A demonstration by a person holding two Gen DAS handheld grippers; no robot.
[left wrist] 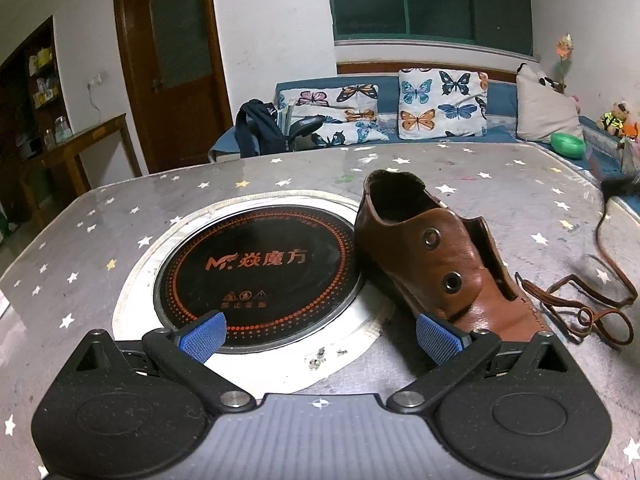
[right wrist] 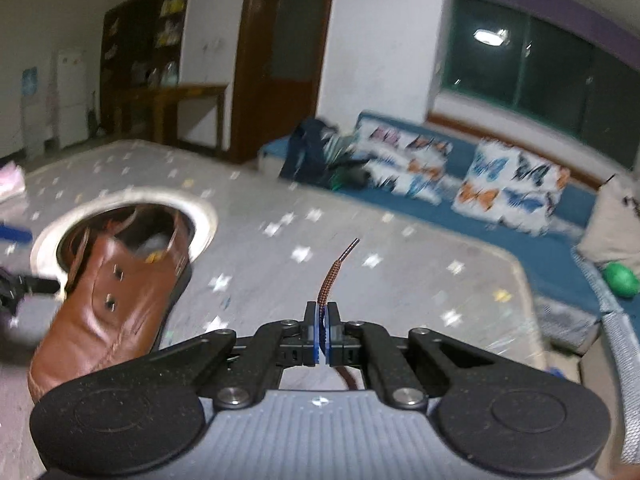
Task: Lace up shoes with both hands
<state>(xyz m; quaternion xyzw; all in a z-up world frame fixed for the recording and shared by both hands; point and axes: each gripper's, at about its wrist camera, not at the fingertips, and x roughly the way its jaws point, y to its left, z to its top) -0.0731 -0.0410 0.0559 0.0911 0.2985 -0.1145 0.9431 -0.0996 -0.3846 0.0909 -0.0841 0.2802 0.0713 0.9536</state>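
Shoe (left wrist: 448,256) lies on the worktop (left wrist: 280,176), just right of the round cooktop (left wrist: 256,276) set into it, heel end far, toe near. Lace (left wrist: 576,304) trails over the worktop right of the toe. Left gripper (left wrist: 320,338) hangs at the near edge, its right finger just beside the toe. Right gripper (right wrist: 322,334) sits right of the shoe, lace end (right wrist: 338,270) sticking out beyond it. Sofa (left wrist: 504,92) with cushions (left wrist: 442,106) stands beyond the far edge; door (left wrist: 172,64) far left.
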